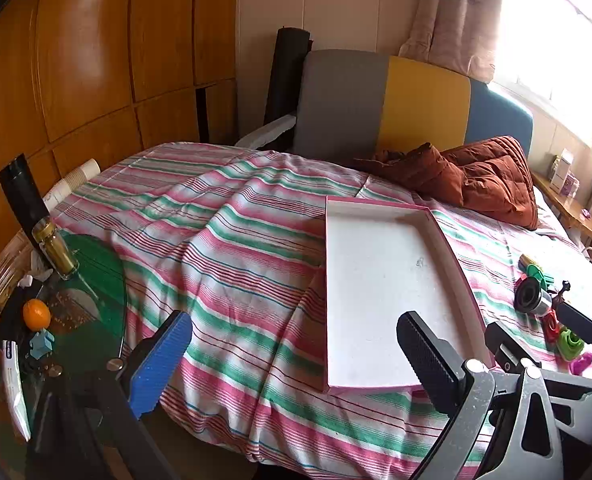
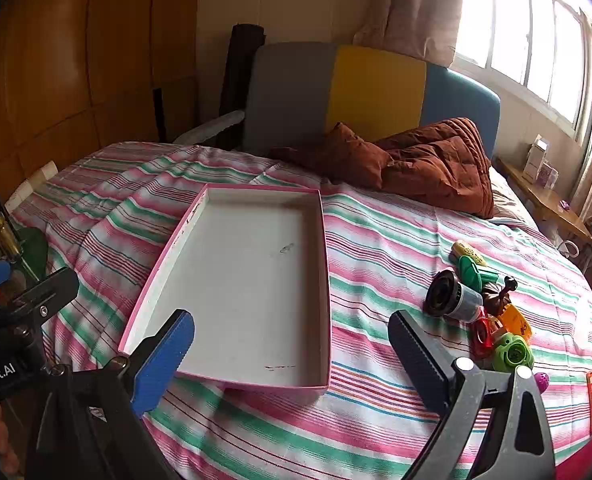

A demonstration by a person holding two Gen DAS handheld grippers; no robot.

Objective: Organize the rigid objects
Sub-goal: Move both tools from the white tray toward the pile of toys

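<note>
bed: striped sheet (image 2: 376, 248), brown duvet (image 2: 436, 164) at 1 o'clock
tray: pink-rimmed box (image 2: 324, 280), centre, nothing inside
toys: plastic pile (image 2: 484, 312) at 3 o'clock, beside tray
L gripper (image 1: 296, 360): jaws wide apart, holding nothing
R gripper (image 2: 291, 356): jaws wide apart, holding nothing

tray (image 2: 231, 382) pink-rimmed, white | bedspread (image 2: 396, 248) pink-green-white striped

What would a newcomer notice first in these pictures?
The eye goes first to the shallow pink tray, white inside and holding nothing, lying in the middle of the striped bed. To its right sits a cluster of small toys, among them a black lens-like cylinder. Behind, a brown quilt is bunched against the grey, yellow and blue headboard.
</note>
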